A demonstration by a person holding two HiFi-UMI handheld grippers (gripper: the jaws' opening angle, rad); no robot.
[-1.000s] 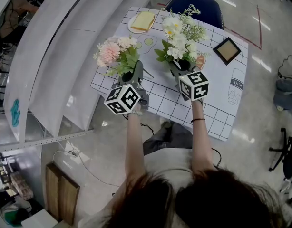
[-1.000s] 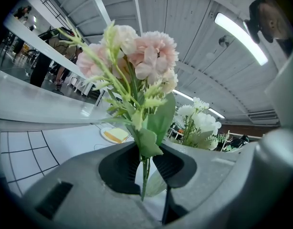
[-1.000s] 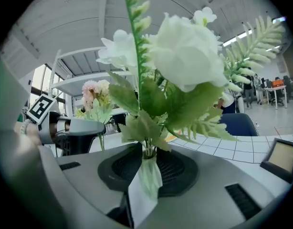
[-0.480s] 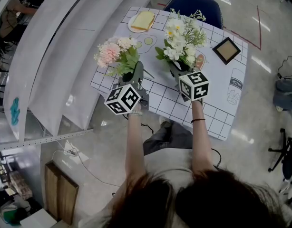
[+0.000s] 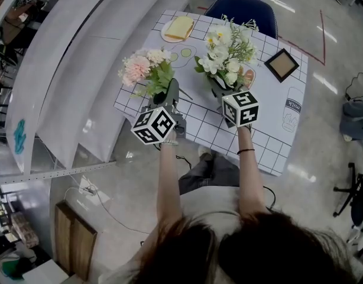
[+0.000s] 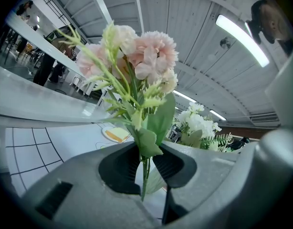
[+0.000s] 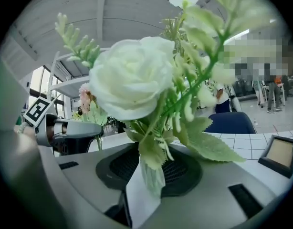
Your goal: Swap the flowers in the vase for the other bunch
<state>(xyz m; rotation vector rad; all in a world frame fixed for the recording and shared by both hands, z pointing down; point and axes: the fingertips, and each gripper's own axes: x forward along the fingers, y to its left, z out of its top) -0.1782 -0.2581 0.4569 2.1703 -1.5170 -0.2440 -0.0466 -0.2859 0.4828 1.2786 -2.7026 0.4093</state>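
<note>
My left gripper (image 5: 168,91) is shut on the stems of a pink bunch (image 5: 145,70) and holds it upright over the table's near left part. In the left gripper view the thin green stems (image 6: 145,173) are pinched between the jaws, under the pink blooms (image 6: 146,56). To its right, my right gripper (image 5: 224,88) is shut on a white bunch (image 5: 224,49), also upright. The right gripper view shows a big white rose (image 7: 132,78) with leaves and stems (image 7: 153,168) clamped between the jaws. No vase shows in any view.
The table wears a white grid-patterned cloth (image 5: 208,126). A plate with toast (image 5: 178,28) lies at its far side, and a small picture frame (image 5: 282,64) at the far right. A blue chair (image 5: 243,7) stands behind it, and a long white counter (image 5: 69,70) runs along the left.
</note>
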